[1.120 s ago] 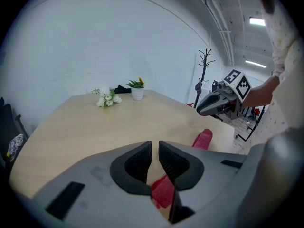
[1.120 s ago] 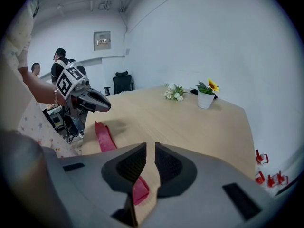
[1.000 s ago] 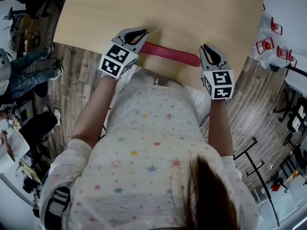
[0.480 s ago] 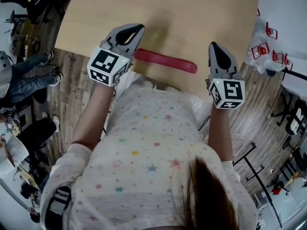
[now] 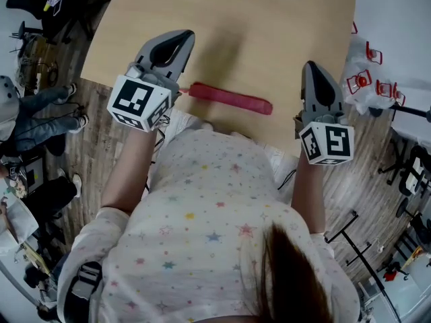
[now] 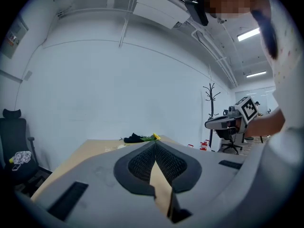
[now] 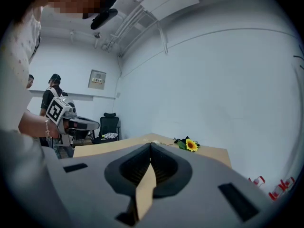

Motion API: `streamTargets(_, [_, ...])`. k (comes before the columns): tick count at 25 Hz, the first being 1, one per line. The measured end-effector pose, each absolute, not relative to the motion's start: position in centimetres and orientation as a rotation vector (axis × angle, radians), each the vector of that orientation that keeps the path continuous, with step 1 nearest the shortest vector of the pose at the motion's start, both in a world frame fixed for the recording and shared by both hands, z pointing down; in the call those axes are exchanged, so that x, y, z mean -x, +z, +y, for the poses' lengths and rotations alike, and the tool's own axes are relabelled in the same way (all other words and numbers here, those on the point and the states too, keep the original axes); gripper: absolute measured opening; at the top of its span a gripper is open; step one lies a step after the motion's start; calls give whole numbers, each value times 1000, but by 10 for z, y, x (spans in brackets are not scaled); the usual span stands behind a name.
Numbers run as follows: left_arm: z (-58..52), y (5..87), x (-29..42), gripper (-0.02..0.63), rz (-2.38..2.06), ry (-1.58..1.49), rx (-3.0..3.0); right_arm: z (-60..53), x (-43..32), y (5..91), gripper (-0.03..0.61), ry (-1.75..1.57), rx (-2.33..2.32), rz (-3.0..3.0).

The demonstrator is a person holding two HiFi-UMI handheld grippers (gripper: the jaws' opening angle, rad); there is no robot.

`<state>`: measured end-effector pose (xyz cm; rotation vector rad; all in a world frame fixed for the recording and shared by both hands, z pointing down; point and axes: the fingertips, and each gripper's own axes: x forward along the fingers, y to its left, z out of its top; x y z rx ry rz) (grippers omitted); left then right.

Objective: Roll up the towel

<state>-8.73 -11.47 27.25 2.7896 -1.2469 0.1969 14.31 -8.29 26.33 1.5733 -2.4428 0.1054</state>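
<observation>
Your left gripper [image 5: 182, 36] and right gripper [image 5: 310, 65] both have their fingers pressed together with nothing in them. Only the head view shows the red towel [image 5: 230, 98], rolled up by the near edge of the bench [image 5: 269, 32]. The right gripper view shows a sunflower [image 7: 191, 146] at the far edge.

White wall [image 6: 118, 89], plank floor [image 5: 94, 153], office chair [image 6: 12, 139]

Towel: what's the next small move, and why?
Probably none on the towel: it lies as a red roll on the table, and the left gripper and right gripper are both shut, empty and clear of it. I would just park them aside.
</observation>
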Motion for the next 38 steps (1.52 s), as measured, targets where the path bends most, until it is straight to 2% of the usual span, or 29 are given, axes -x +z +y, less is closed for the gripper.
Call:
streamTargets(11, [-115,220,100,14,-1397,72,-2844,-86,-140,216,0,-26,-1636,-2498])
streamTargets(38, [-116,223,96,14,-1395,100,-2840,-86,-137,198,0,-77,-1650,-2515])
